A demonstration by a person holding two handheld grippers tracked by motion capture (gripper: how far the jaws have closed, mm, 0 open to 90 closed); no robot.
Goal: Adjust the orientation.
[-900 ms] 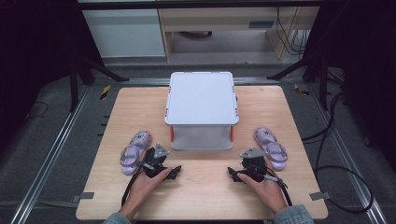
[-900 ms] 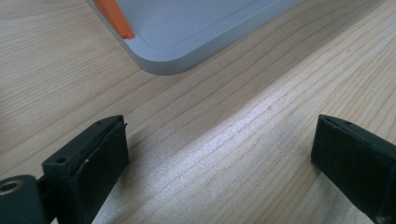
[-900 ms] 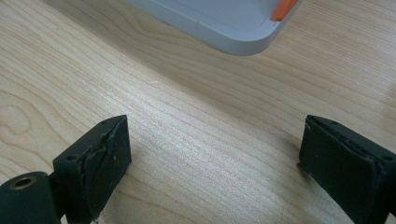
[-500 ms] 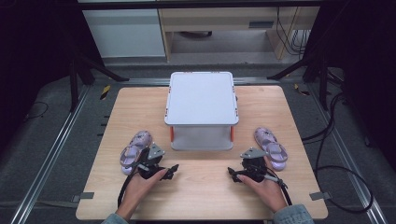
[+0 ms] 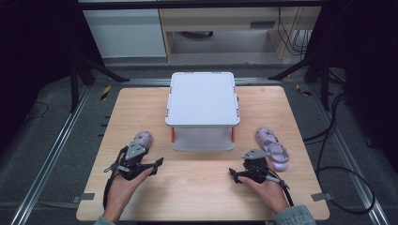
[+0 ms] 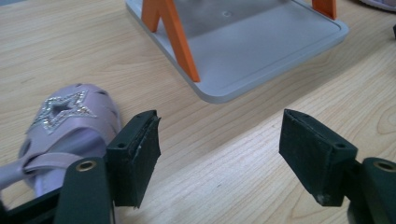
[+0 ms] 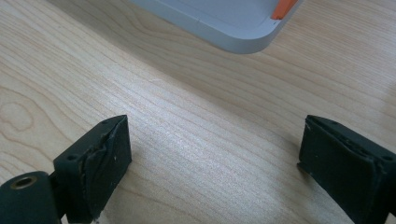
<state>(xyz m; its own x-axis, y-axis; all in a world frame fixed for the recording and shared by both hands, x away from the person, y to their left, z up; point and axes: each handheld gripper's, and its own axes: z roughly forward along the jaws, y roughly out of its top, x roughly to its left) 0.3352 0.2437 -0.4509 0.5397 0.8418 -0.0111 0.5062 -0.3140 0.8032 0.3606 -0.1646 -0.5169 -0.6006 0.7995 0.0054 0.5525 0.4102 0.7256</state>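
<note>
Both tongs wide, empty; left sandal cut off behind left jaw.

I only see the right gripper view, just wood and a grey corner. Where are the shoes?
Observer: One purple sandal lies on the table, close to the right of your right hand-held gripper.
Operator: Is there another one?
Observer: Yes, a star-topped sandal lies beside the left hand-held gripper, outside its open jaws.
Operator: What is the grey corner?
Observer: It belongs to a grey rack with orange posts, standing mid-table.
</note>
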